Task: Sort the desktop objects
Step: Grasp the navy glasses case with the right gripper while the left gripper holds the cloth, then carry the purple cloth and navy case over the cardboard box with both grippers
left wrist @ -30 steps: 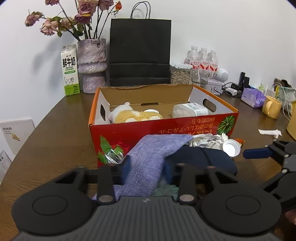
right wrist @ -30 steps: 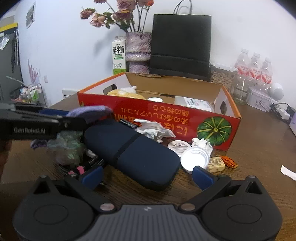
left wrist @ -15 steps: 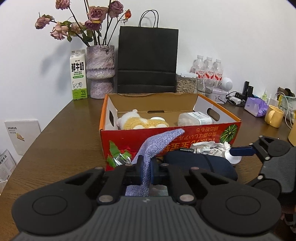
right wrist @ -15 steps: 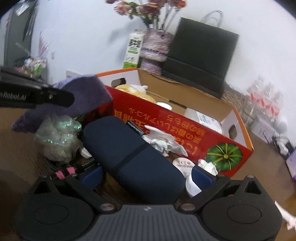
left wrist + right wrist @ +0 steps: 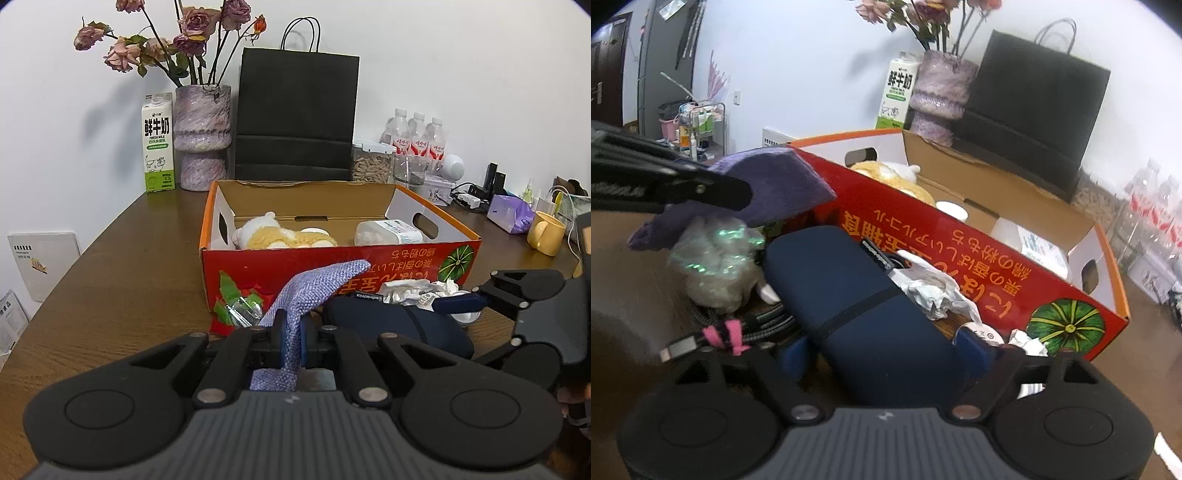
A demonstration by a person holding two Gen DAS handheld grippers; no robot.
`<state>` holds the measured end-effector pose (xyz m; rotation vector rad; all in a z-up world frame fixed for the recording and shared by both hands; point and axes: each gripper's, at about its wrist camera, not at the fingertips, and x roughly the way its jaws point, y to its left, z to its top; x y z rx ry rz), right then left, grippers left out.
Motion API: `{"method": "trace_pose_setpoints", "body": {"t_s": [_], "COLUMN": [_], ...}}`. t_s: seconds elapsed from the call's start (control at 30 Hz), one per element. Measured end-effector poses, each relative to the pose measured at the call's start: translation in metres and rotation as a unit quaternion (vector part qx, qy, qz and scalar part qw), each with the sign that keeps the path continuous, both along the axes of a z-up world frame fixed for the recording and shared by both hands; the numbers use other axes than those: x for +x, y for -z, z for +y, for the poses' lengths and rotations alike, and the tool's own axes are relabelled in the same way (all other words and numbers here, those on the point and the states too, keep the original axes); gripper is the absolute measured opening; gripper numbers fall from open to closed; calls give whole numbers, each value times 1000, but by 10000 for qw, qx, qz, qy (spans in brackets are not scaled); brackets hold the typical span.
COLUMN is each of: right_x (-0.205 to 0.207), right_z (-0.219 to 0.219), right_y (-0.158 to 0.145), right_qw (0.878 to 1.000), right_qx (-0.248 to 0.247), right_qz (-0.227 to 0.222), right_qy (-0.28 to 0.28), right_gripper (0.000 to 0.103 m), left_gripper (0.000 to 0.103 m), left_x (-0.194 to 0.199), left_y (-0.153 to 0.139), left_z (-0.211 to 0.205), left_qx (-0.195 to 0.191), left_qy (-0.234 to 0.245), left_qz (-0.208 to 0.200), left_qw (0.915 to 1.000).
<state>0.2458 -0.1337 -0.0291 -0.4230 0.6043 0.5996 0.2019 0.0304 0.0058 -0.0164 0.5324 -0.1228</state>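
The lilac woven cloth [image 5: 314,291] is being held clamped in the left gripper [image 5: 291,334]; the right gripper [image 5: 886,354], jaws having just been closing, is being set around the dark navy fabric case [image 5: 857,306], not yet visibly pressed.

Box [image 5: 325,273]: we note a red front with yellow lettering, a green striped pumpkin print, an orange rim, and a white and plain brown inside.
Cloth [image 5: 314,288]: we see lilac-blue, woven, finely speckled.
Case [image 5: 857,302]: we log dark navy with one thin black band across it.
Plush toy [image 5: 284,236]: we note yellow and white.
Cable [image 5: 738,328]: we see grey braid with a pink tie.
Crumpled wrap [image 5: 716,266]: we note it clear, with green glints.
Milk carton [image 5: 158,144]: we see white with a green base and black characters.
Vase [image 5: 202,136]: we log mottled mauve and white.
Paper bag [image 5: 295,118]: black.
Mug [image 5: 546,233]: yellow.
Table [image 5: 122,280]: we see brown wood grain.
Gripper fingers [image 5: 277,338]: we note them black with blue pads.
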Motion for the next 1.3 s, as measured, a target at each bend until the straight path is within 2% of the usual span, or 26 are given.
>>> {"method": "trace_pose_setpoints", "body": {"t_s": [0.17, 0.47, 0.57, 0.93, 1.3], "right_x": [-19, -36, -36, -47, -24], "right_z": [-3, -10, -14, -22, -26], "right_y": [-9, -26, -29, -51, -81], "right_qw": [9997, 9980, 9975, 9925, 9829], "right_qx": [74, 379, 506, 995, 1491], "right_qz": [-253, -480, -441, -607, -789], "right_qy": [14, 150, 230, 366, 734], "right_gripper": [47, 23, 20, 20, 20], "left_gripper": [7, 7, 7, 7, 6], "left_x": [-5, -15, -20, -27, -6], "left_y": [-2, -8, -12, -34, -67], "left_z": [1, 0, -1, -5, -6], "left_qx": [-21, 24, 39, 145, -19], "left_qy": [9, 14, 7, -3, -74], "left_qz": [-39, -231, -307, -693, -1044], "left_qw": [10000, 9997, 9995, 9975, 9945]}}
